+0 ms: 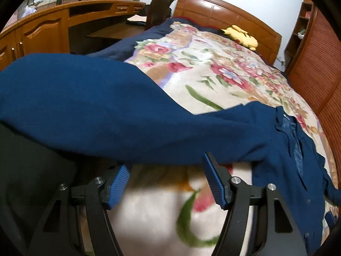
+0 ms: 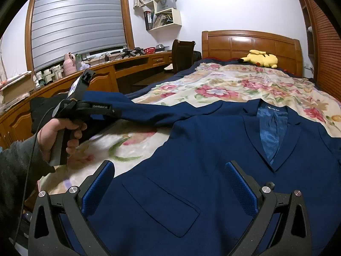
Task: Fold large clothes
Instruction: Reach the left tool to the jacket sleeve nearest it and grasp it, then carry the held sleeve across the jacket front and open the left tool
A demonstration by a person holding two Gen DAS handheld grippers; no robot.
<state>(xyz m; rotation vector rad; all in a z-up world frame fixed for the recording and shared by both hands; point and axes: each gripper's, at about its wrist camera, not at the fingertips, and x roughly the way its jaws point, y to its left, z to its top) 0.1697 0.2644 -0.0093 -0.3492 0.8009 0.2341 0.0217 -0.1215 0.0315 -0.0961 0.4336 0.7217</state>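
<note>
Jacket (image 2: pixel 191 145) face-up, collar toward headboard (image 2: pixel 251 44)

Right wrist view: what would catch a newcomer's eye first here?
A dark blue jacket lies face up across the near end of a bed under a floral blanket, its sleeve stretched out to the left. At that sleeve a hand holds the left gripper, jaws apart. A yellow plush lies by the wooden headboard.
</note>
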